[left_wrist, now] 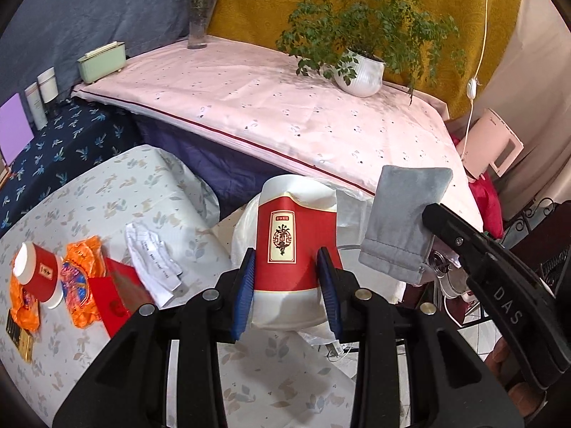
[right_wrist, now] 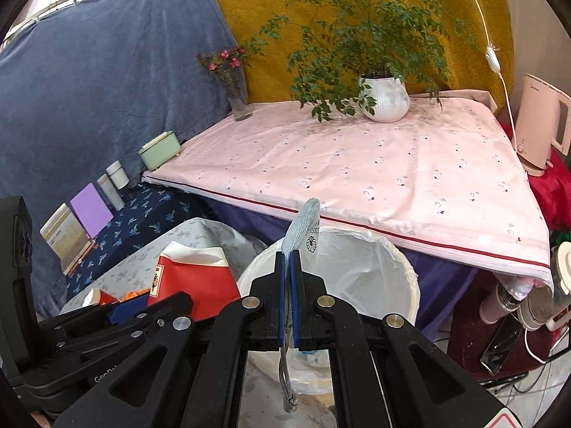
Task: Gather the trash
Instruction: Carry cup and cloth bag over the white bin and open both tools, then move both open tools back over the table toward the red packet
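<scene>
A crushed red and white paper cup (left_wrist: 294,249) sits squeezed between the blue pads of the left gripper (left_wrist: 289,285), held just above a white-lined bin (right_wrist: 357,271). The right gripper (right_wrist: 289,267) is fully closed on a small grey cloth pouch (left_wrist: 403,221), pinching it flat, its drawstring hanging below the fingers, also over the bin. More trash lies on the floral-covered table (left_wrist: 107,185) to the left: another paper cup (left_wrist: 37,274), orange wrappers (left_wrist: 84,285), a red box (left_wrist: 119,294) and crumpled white paper (left_wrist: 153,256).
</scene>
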Available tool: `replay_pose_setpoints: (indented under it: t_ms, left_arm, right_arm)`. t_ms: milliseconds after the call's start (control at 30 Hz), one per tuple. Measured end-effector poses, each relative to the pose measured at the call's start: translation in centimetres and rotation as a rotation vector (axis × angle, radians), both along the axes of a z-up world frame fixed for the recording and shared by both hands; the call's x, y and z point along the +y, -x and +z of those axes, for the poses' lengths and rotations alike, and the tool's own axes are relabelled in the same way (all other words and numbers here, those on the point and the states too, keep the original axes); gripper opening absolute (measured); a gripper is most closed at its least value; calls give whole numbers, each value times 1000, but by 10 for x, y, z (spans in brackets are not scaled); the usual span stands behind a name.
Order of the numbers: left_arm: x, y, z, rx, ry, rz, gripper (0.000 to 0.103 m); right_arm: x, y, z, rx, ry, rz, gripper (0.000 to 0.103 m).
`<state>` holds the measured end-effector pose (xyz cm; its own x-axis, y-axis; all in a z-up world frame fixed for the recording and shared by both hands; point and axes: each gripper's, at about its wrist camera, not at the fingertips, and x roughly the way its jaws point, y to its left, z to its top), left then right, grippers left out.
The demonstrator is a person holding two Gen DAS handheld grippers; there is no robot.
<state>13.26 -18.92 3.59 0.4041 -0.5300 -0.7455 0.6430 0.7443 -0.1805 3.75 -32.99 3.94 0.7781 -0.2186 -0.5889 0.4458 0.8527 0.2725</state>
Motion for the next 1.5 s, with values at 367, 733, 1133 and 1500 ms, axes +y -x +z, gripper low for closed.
replay_pose_setpoints:
  t_ms: [367, 733, 1133, 1500]
  left_arm:
    - [-28, -1, -9, -20, -29, -29, 36]
    - [-23, -3, -8, -26, -29, 0, 47]
    - [0, -5, 0, -26, -11, 49, 47]
    - [31, -9, 9, -26, 15, 100, 47]
  right_arm:
    - [-21, -5, -14, 26, -19, -52, 12]
    - [-22, 0, -8, 0, -20, -62, 28]
    - [-1, 2, 4, -8, 0, -34, 30]
    - [26, 0, 15, -20, 25, 7, 32]
